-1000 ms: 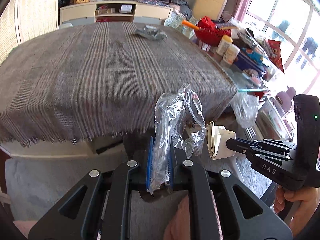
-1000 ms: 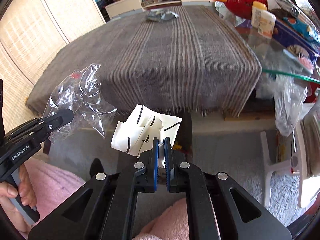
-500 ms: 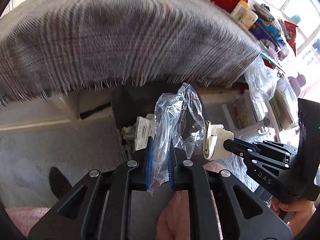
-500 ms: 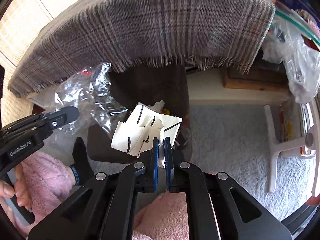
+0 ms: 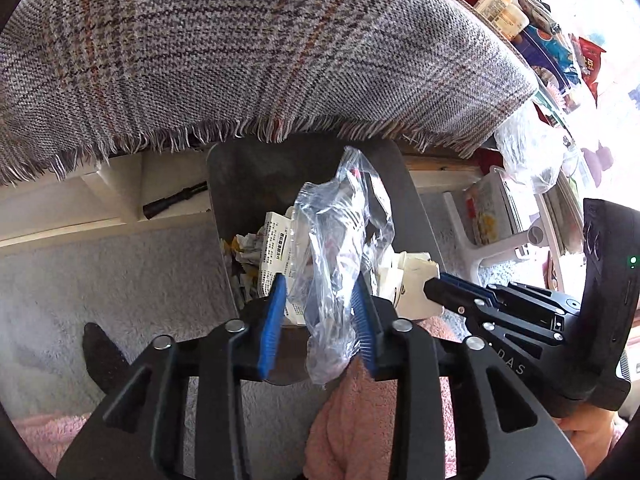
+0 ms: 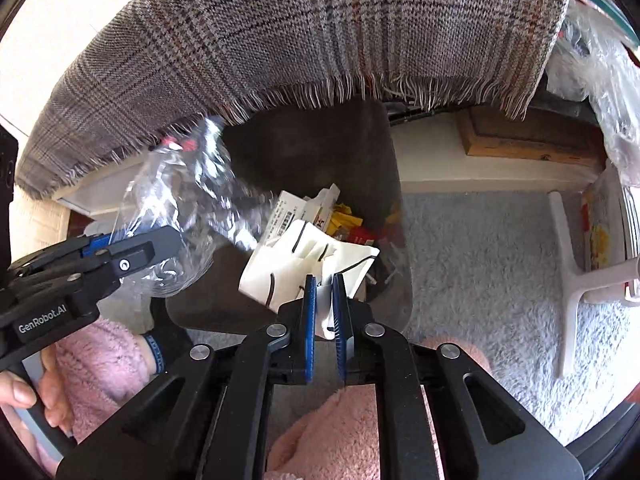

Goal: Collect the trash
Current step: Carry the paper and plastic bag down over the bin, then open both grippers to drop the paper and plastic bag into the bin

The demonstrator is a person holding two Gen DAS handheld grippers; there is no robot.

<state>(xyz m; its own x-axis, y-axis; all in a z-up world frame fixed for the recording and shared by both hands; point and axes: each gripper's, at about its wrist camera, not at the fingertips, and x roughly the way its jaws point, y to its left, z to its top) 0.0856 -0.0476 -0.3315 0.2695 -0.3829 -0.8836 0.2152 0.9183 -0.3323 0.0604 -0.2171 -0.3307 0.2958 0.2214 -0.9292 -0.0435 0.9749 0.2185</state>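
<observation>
We hover both claws over the bin tucked under the fringed edge of the tabletop. Our left claw has its jaws apart, the clear plastic wrapper leaning loose on 1 pad. Our right claw sits nearly together on the white folded paper. Scraps already lie in the bin; we reckon these 2 pieces just need dropping.

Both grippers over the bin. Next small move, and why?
Probably open the right gripper: its white paper hangs over the bin. The left gripper is already open, and its plastic wrap looks loose above the trash.
</observation>
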